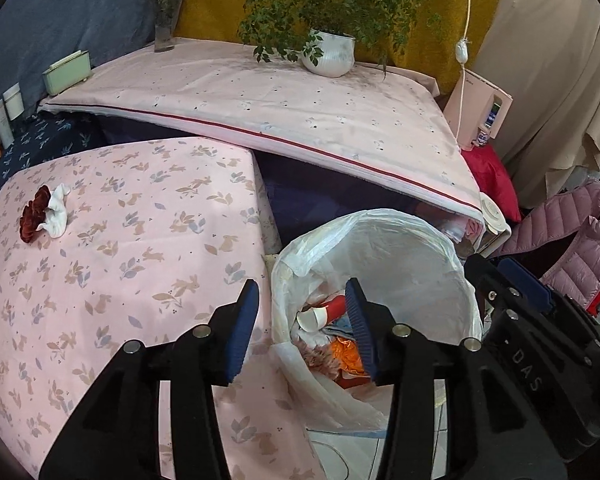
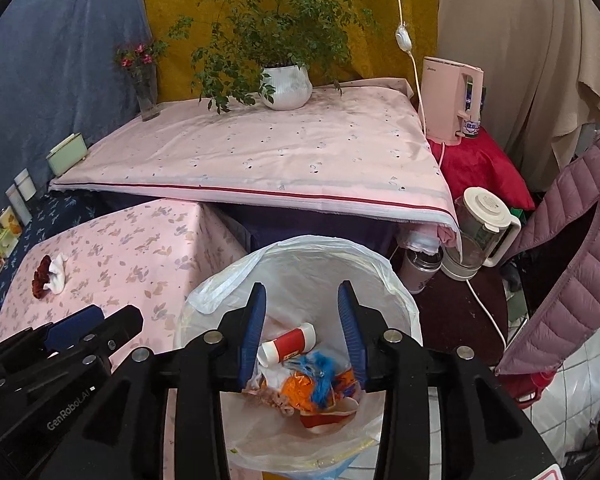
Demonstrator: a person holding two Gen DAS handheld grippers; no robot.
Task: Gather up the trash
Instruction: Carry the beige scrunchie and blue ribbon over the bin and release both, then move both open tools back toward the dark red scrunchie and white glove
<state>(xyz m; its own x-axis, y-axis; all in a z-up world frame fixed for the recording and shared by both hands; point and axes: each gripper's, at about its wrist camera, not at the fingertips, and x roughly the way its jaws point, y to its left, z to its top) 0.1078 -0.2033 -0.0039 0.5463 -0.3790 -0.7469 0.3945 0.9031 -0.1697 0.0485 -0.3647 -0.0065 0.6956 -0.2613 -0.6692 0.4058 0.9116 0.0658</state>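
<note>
Trash [image 2: 300, 376] lies loose in the lined bin [image 2: 396, 280] beside the table's [image 1: 112, 280] near corner; light, crinkly, soft stuff; pinch its crumpled edges; left hand-held gripper [image 1: 300, 328] and right hand-held gripper [image 2: 302, 340] both gape empty above it.

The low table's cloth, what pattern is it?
Pink cloth with rabbits and leaves, clearest in left wrist view.

both wrist views steeply down, close over one shared bin [image 1: 380, 248]
</note>
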